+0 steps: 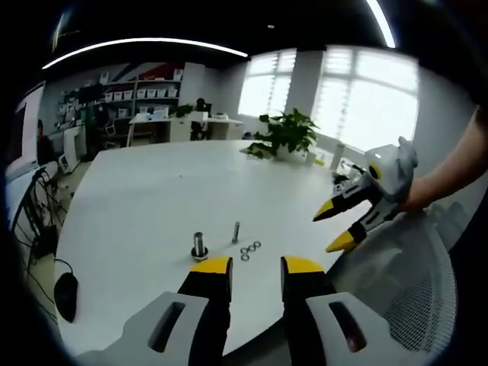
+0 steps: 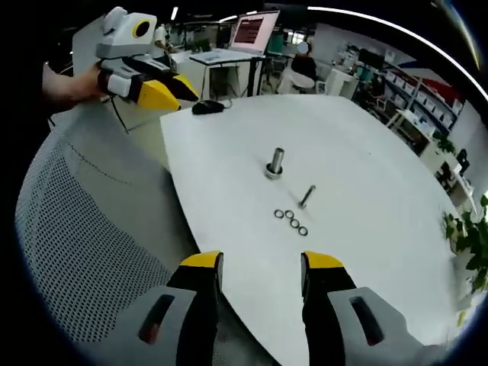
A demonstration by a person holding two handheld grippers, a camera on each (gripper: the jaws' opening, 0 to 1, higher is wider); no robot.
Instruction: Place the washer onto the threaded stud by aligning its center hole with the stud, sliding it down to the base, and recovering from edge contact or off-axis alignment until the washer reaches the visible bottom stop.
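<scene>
The threaded stud (image 1: 199, 245) (image 2: 274, 162) stands upright on its round base on the white table (image 1: 152, 198) (image 2: 366, 152). A short row of several small washers (image 1: 250, 250) (image 2: 291, 221) lies flat beside it. Between them a loose bolt (image 1: 235, 231) (image 2: 306, 197) rests on the table. My left gripper (image 1: 257, 267) (image 2: 179, 91) hovers open over the table's near edge, holding nothing. My right gripper (image 2: 261, 263) (image 1: 329, 231) is open too, off the table's side above a chair, with nothing between its jaws.
A grey mesh chair back (image 1: 412, 282) (image 2: 84, 229) sits against the table edge under my right gripper. A black mouse (image 1: 66, 293) (image 2: 207, 107) lies near one corner. A potted plant (image 1: 286, 133) stands at the far end.
</scene>
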